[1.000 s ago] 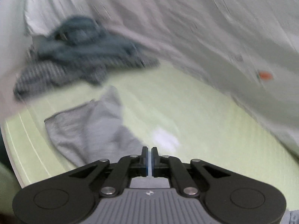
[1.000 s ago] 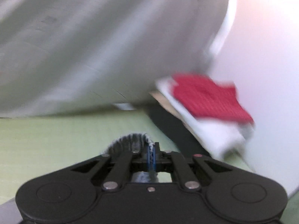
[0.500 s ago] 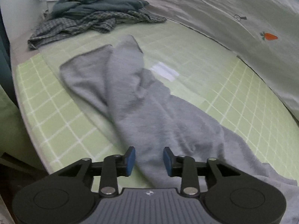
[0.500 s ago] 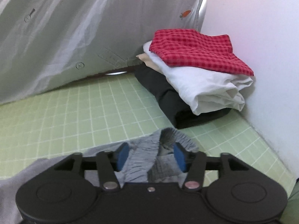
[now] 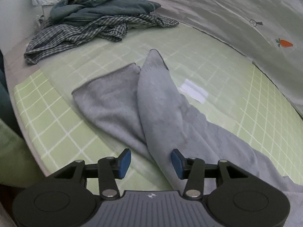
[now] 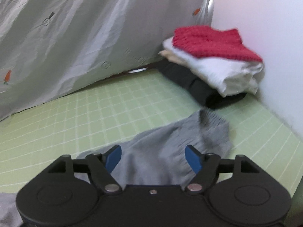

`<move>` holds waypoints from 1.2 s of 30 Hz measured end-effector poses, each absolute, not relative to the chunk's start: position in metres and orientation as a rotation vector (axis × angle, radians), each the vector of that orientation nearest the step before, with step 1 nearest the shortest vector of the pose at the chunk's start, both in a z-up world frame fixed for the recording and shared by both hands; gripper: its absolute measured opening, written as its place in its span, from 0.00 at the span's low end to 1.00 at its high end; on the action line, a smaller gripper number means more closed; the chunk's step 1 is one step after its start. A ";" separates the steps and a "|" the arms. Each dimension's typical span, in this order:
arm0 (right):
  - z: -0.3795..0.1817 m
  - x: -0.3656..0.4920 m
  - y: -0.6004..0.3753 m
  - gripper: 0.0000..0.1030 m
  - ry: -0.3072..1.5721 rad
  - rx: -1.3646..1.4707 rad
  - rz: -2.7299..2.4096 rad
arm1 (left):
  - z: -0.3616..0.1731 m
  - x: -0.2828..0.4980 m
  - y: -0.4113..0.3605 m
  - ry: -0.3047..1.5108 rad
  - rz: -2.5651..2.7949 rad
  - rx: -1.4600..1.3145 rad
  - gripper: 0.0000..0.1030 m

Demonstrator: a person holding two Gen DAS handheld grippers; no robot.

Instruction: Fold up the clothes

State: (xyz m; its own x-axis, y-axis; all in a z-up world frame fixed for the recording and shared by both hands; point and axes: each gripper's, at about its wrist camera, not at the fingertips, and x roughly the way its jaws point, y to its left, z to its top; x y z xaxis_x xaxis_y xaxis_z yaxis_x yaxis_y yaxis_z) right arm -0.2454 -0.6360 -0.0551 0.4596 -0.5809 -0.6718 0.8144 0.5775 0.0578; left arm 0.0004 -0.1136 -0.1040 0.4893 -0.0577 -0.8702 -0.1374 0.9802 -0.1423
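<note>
Both tongs, left [image 5: 151, 160] and right [image 6: 153, 158], now spread wider, grey trousers [image 5: 157, 102] released.

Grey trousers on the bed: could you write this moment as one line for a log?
left gripper: open | right gripper: open | grey trousers: lying unfolded on green checked sheet | folded stack: by wall

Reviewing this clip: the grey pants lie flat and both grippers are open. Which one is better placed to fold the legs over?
Probably left: the left gripper sits over the grey pants legs; the right gripper is at the waistband.
</note>
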 end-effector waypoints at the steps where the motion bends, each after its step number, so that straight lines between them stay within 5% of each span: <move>1: -0.057 -0.244 -0.632 0.73 0.659 0.415 -0.888 | -0.107 0.005 -0.111 1.067 0.037 -0.205 0.48; 18: -0.084 -0.230 -0.587 0.73 0.724 0.522 -0.935 | -0.124 0.048 -0.115 1.115 -0.099 -0.131 0.48; 36: -0.104 -0.169 -0.618 0.77 0.878 0.231 -0.965 | -0.132 0.075 -0.130 1.116 -0.033 -0.088 0.48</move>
State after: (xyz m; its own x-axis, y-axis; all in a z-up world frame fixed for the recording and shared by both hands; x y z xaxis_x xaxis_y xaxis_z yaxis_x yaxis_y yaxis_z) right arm -0.1692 -0.6178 -0.1036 0.2669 -0.6189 -0.7387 0.7936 0.5760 -0.1959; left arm 0.0749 -0.1301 -0.1319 0.4396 -0.0705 -0.8954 -0.0183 0.9960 -0.0874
